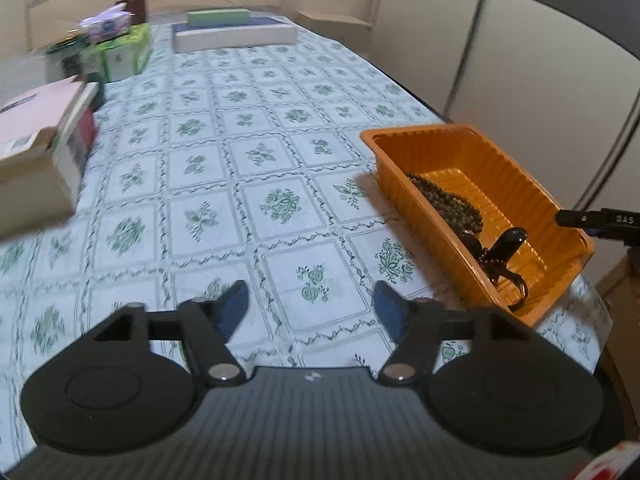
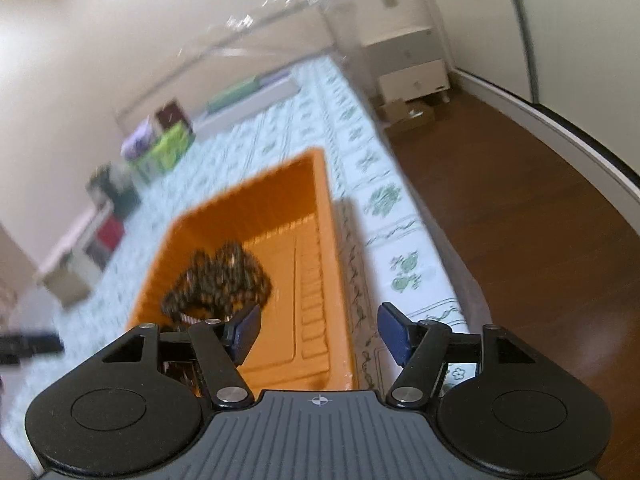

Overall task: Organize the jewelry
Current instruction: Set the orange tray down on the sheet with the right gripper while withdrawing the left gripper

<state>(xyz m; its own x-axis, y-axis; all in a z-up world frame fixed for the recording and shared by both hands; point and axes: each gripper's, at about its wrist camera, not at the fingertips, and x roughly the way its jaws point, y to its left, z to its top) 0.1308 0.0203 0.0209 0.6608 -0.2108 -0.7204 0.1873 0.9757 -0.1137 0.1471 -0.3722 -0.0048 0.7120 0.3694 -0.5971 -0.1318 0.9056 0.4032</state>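
An orange plastic tray sits at the table's right edge. Inside it lie a dark beaded necklace and a glossy black clip-like piece with a metal ring. My left gripper hangs open over the flowered tablecloth, left of the tray, nothing between its blue pads. In the right wrist view, the same tray is blurred, with the beaded necklace heaped in it. My right gripper is open just above the tray's near end, empty. Its tip shows at the tray's right rim.
Stacked boxes stand at the left of the table, tissue boxes further back, and a flat white box with a green one on top at the far end. The table edge drops to a wooden floor at right.
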